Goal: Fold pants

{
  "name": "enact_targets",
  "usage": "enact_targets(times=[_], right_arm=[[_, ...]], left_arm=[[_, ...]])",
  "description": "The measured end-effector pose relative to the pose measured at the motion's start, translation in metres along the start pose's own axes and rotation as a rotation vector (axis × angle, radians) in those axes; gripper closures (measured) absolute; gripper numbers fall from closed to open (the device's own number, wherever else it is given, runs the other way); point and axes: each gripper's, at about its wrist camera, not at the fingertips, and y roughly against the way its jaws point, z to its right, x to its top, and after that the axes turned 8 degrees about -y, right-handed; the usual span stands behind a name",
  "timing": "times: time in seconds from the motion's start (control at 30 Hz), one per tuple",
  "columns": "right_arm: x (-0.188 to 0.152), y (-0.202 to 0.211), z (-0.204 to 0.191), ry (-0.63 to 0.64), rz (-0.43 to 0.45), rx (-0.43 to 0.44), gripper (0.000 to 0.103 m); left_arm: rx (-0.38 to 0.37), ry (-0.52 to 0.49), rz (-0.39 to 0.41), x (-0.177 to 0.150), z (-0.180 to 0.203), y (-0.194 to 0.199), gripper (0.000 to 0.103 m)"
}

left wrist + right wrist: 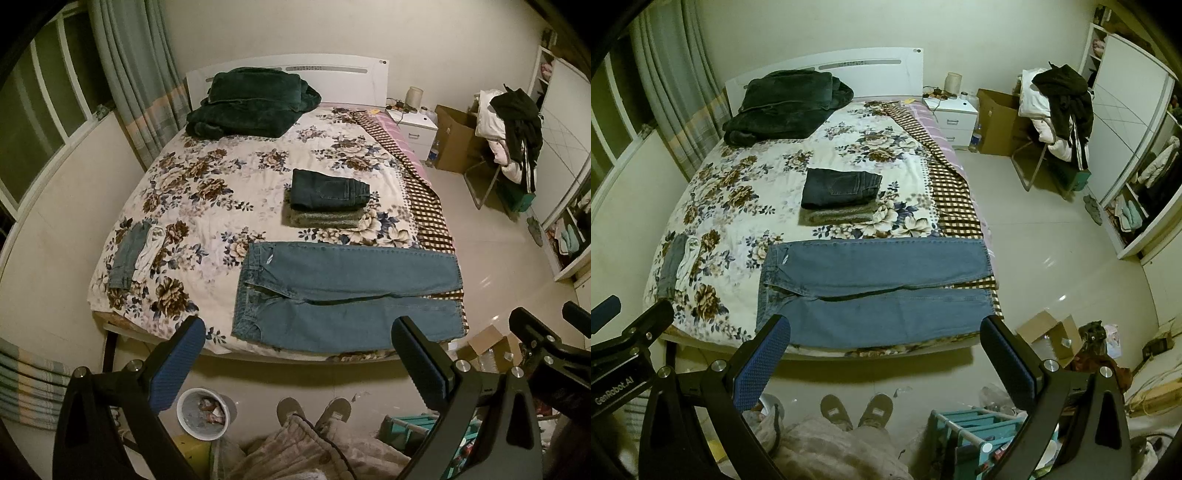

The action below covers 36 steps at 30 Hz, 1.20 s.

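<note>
Light blue jeans lie flat across the near edge of the bed, waistband to the left, both legs stretched to the right. My left gripper hangs open above the floor just short of the bed's near edge, nothing between its fingers. My right gripper is open too, held at the same height in front of the jeans, empty. In the left wrist view, the right gripper's body shows at the right edge.
Folded dark jeans rest on a grey folded garment mid-bed. A small denim piece lies at the left, a dark green blanket by the headboard. A waste bin, boxes and the person's slippers are on the floor.
</note>
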Motion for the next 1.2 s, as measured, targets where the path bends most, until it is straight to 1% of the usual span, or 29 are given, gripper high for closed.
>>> enact_targets(times=[0.13, 0.2, 1.2], right_arm=[[0.0, 0.0, 0.0, 0.0, 0.0, 0.0, 0.0], [0.001, 0.001, 0.001, 0.0, -0.001, 0.001, 0.0], [0.0, 0.005, 0.002, 0.001, 0.002, 0.003, 0.0]], left_arm=[[-0.004, -0.003, 0.004, -0.003, -0.002, -0.002, 0.0], [-0.006, -0.009, 0.011, -0.006, 0.0, 0.005, 0.0], [-0.003, -0.006, 0.018, -0.003, 0.003, 0.011, 0.0]])
